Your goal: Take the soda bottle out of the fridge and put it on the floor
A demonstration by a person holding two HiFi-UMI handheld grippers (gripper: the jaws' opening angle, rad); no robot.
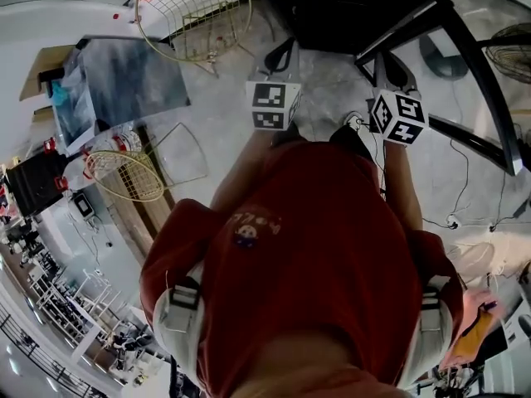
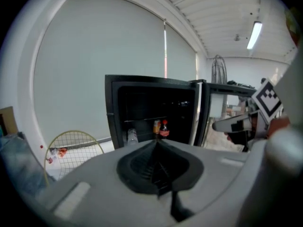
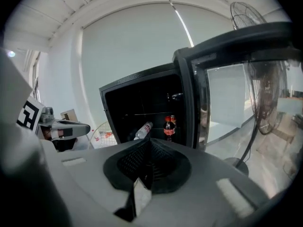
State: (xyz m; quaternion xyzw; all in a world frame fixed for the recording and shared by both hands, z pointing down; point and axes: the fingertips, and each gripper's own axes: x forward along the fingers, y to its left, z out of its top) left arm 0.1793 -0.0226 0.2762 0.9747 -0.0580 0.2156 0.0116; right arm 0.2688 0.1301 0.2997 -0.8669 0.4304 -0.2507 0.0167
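Note:
The soda bottle, dark with a red cap and label, stands upright on a shelf of the open black fridge. A can stands beside it, and a clear bottle leans to its left. My left gripper and right gripper are held side by side, pointing at the fridge from a distance. Both are shut with nothing between their pads. Each gripper shows at the edge of the other's view.
The fridge's glass door swings open to the right. A standing fan is beyond it. Wire baskets and a grey sheet lie on the floor left of the fridge. Cables run along the right.

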